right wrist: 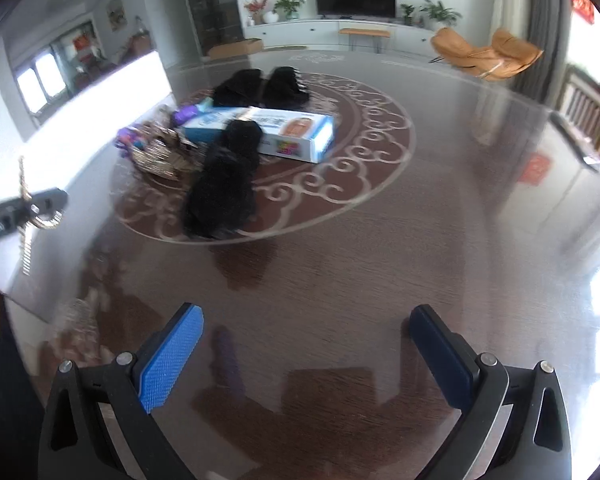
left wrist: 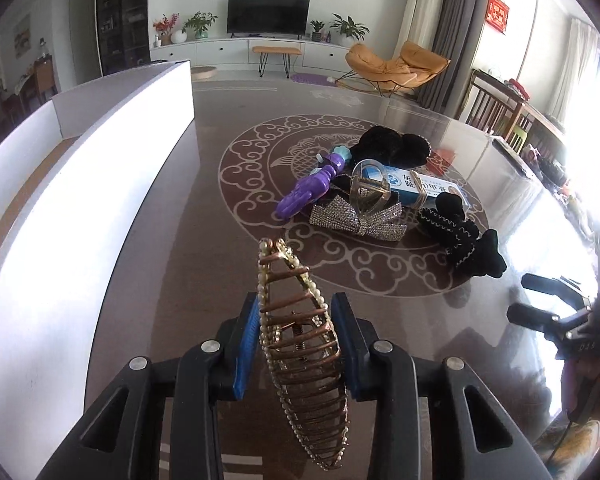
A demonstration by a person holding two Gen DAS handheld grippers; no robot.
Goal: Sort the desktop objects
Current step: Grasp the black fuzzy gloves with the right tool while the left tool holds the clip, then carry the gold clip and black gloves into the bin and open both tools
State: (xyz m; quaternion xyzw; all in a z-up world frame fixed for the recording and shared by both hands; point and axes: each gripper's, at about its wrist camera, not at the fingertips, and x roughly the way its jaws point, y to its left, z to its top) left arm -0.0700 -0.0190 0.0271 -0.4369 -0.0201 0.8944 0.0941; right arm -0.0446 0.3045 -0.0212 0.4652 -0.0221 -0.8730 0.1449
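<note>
The left gripper [left wrist: 296, 344] is holding a gold wire hair claw edged with small pearls [left wrist: 302, 356], its blue-padded fingers [left wrist: 246, 350] clamped on the clip's sides above the glossy dark-brown worktop [left wrist: 188, 280]. A white open box [left wrist: 100, 184] is standing just to its left. Ahead, a pile is lying on the worktop's round scroll pattern: a purple plastic toy [left wrist: 310, 192], a rhinestone bow clip [left wrist: 356, 220], a clear hair claw [left wrist: 370, 190], a blue-and-white carton [right wrist: 296, 134] and black fabric bows [left wrist: 460, 236]. The right gripper [right wrist: 306, 356] is hovering with fingers apart, holding nothing.

Both wrist views look low across the table [left wrist: 204, 240], sharing the central pile [right wrist: 236, 136] and TV wall.
</note>
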